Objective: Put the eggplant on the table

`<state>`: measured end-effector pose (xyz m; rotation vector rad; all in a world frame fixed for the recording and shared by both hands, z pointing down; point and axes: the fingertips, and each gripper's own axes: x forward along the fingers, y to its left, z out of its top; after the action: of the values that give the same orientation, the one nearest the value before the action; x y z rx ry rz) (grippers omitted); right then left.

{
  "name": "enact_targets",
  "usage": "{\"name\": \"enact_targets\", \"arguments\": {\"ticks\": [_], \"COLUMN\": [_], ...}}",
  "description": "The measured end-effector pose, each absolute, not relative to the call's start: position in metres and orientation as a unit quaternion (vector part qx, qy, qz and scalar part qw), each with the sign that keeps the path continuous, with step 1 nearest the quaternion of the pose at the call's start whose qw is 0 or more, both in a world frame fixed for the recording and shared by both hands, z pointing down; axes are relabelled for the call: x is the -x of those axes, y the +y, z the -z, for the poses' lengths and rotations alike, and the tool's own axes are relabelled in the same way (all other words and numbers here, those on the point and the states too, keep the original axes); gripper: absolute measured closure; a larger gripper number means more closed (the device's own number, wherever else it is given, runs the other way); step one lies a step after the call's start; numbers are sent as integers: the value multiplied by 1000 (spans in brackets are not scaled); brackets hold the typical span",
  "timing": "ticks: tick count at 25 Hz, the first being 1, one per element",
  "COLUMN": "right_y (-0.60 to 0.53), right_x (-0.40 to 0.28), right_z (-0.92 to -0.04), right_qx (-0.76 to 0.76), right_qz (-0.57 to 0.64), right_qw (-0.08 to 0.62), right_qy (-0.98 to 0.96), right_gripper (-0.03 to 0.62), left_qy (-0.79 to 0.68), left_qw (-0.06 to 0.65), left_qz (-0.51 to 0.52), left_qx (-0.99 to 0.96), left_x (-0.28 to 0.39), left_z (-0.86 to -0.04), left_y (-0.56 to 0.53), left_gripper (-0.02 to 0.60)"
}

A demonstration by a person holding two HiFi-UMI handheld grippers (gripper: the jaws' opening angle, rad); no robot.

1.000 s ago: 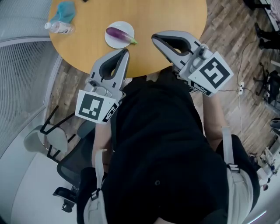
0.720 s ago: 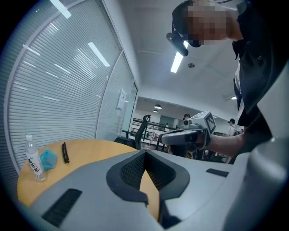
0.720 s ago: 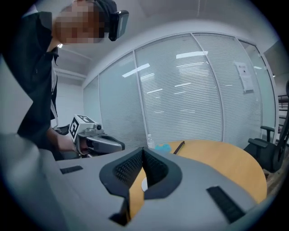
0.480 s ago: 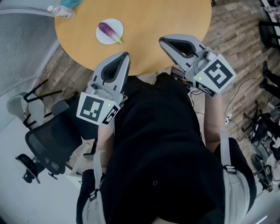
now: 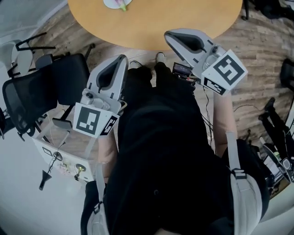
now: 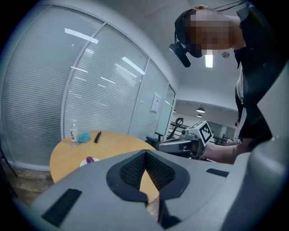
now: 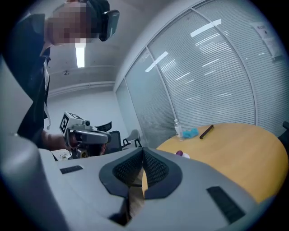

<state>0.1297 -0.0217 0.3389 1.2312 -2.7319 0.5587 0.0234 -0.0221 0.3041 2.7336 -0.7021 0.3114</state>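
The purple eggplant (image 6: 89,159) lies on a small white plate (image 6: 83,163) on the round wooden table (image 5: 183,18). In the head view only the plate's edge (image 5: 115,3) shows, at the top border. My left gripper (image 5: 123,58) is shut and empty, held short of the table's near edge. My right gripper (image 5: 166,34) is also shut with nothing in it, its tip just at the table rim. In the right gripper view the eggplant (image 7: 179,153) sits well beyond the closed jaws. Both grippers are far from the plate.
A clear bottle (image 6: 74,136), a blue cloth (image 6: 84,136) and a black pen (image 6: 97,136) lie at the table's far side by the blinds. A black office chair (image 5: 32,92) stands left of me. Cables and gear lie on the wooden floor (image 5: 257,96) at right.
The table and plate have slid toward the top edge of the head view, and the chair has come in at the left. Both grippers swung sideways together and stayed shut.
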Motion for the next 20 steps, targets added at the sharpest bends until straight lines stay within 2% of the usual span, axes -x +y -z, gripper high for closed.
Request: {"name": "enact_targets", "arguments": {"ticks": [8, 20], "right_y": [4, 147], "right_x": [-90, 53], "right_z": [-329, -317], "right_qx": [-364, -328], "right_qz": [-165, -133], "right_qw": [47, 92], "right_qy": [-915, -931], "right_gripper": [577, 576], "left_qy": [-312, -346], "left_qw": [142, 152], "left_qz": [-85, -47], "left_qx": [-936, -925], "left_x": [30, 172], "left_z": [-295, -309], "left_y": [28, 180], "left_gripper": [571, 571]}}
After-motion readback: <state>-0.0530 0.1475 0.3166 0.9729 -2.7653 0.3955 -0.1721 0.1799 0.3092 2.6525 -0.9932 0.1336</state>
